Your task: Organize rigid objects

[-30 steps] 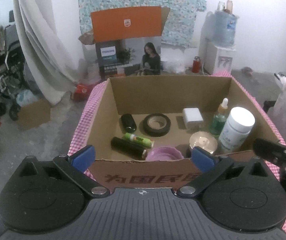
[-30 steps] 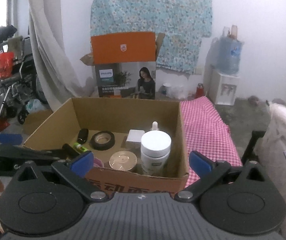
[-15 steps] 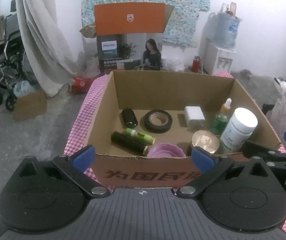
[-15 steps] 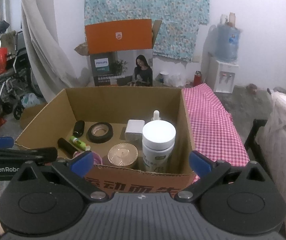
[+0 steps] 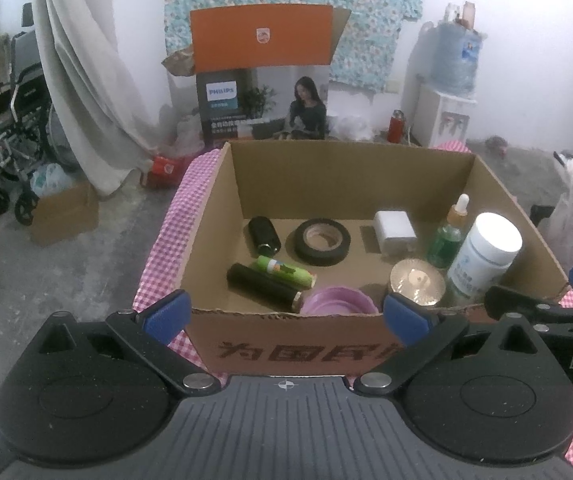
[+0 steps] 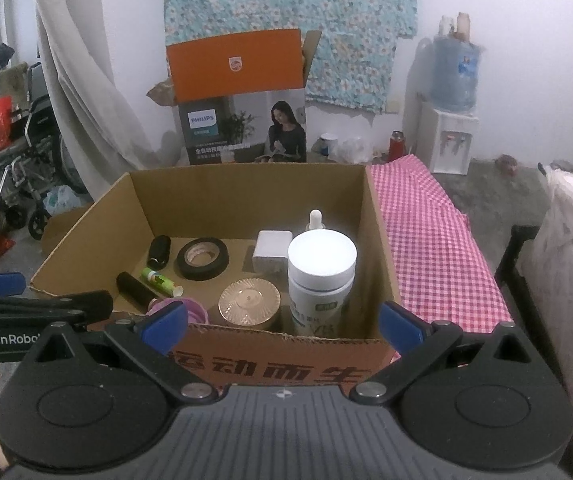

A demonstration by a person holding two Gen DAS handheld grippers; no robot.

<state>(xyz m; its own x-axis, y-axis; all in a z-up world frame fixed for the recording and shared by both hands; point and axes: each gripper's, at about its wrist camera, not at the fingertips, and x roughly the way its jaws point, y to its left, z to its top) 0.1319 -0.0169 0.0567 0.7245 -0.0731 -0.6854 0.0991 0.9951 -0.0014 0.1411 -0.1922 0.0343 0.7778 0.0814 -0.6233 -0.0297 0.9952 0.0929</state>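
Note:
An open cardboard box [image 5: 350,184] [image 6: 246,188] stands on a pink checked cloth. It holds a black tape roll [image 5: 322,241] [image 6: 203,258], a white bottle [image 5: 484,254] [image 6: 321,276], a green dropper bottle [image 5: 446,236], a white adapter [image 5: 394,230] [image 6: 272,248], a gold lid [image 5: 417,283] [image 6: 249,299], a pink dish [image 5: 338,301], a green tube [image 5: 284,271] [image 6: 160,280] and two black cylinders [image 5: 264,283]. My left gripper [image 5: 286,316] and right gripper [image 6: 282,318] are open and empty, just before the box's near wall.
The pink checked cloth [image 6: 434,240] runs on to the right of the box. A Philips carton [image 5: 262,80] stands behind. A wheelchair [image 5: 6,140] and a small box [image 5: 64,216] are on the floor at left; a water dispenser [image 6: 452,120] is at the back right.
Both grippers have risen slightly and drawn a little nearer the box; I see deeper into it. The things in the box have not moved.

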